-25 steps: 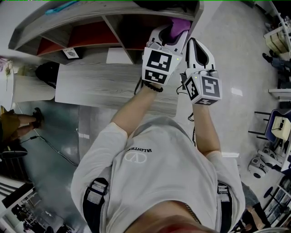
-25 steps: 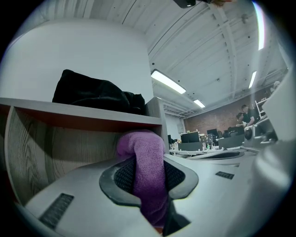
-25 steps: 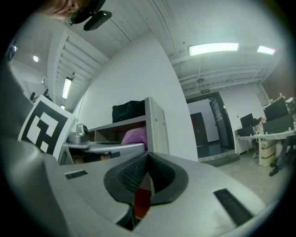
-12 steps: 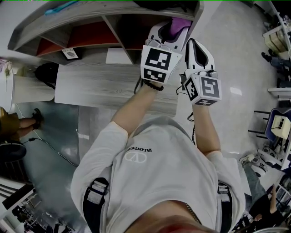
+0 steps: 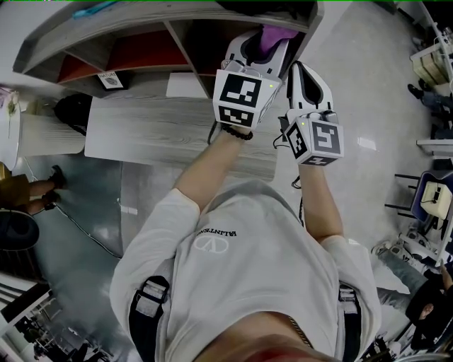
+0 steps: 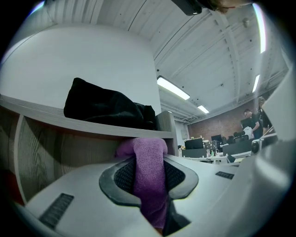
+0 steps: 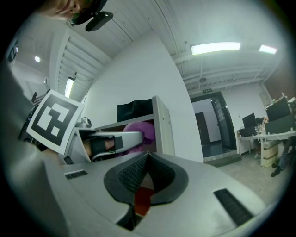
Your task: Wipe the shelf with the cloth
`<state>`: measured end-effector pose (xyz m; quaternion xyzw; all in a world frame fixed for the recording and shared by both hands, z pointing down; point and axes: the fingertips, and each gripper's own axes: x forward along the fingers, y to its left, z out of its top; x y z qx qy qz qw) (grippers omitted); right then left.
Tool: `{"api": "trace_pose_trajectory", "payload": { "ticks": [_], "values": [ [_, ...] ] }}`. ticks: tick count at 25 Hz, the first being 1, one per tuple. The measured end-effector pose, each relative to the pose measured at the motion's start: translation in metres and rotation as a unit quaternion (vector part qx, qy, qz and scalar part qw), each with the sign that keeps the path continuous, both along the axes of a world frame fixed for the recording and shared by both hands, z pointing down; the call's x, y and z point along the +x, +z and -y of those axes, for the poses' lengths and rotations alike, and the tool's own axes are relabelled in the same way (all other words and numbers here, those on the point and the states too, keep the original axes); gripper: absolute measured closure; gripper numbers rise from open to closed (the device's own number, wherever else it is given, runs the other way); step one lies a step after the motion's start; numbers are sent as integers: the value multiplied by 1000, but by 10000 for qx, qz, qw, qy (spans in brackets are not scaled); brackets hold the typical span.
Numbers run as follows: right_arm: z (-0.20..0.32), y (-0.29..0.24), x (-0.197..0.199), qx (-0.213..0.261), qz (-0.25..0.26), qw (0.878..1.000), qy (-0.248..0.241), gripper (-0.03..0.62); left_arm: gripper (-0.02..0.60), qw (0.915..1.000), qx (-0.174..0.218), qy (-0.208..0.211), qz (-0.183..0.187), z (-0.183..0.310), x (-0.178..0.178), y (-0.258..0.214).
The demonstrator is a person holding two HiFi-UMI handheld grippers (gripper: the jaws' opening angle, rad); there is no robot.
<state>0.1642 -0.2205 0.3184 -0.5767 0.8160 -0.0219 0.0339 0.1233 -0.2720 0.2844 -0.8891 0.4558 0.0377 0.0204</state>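
A purple cloth (image 5: pixel 277 34) is pinched in my left gripper (image 5: pixel 265 44), which is shut on it and reaches into the right-hand compartment of the grey wooden shelf (image 5: pixel 127 21). In the left gripper view the cloth (image 6: pixel 149 169) runs up between the jaws and bunches against the underside of a shelf board (image 6: pixel 92 124). My right gripper (image 5: pixel 300 68) hangs just right of the left one, outside the shelf's end panel (image 7: pixel 163 129), shut with nothing in it. The right gripper view shows the cloth (image 7: pixel 138 132) inside the compartment.
A black bag (image 6: pixel 107 105) lies on the board above the cloth. Below the shelf runs a grey desk top (image 5: pixel 177 131) with a white sheet (image 5: pixel 185 86) and a small card (image 5: pixel 110 79). The left compartment has a red back (image 5: pixel 141 53). Chairs stand at the far right.
My left gripper has slid a little up and to the left, carrying the cloth deeper into the compartment. The right gripper has hardly moved.
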Motion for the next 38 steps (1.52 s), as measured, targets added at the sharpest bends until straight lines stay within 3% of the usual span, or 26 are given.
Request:
{"api": "trace_pose_trajectory", "payload": {
  "ticks": [38],
  "values": [
    [14,6,-77,-218,-53,9993,-309,594,479,9992,-89,-366,-136,10,-87,-2]
  ]
}}
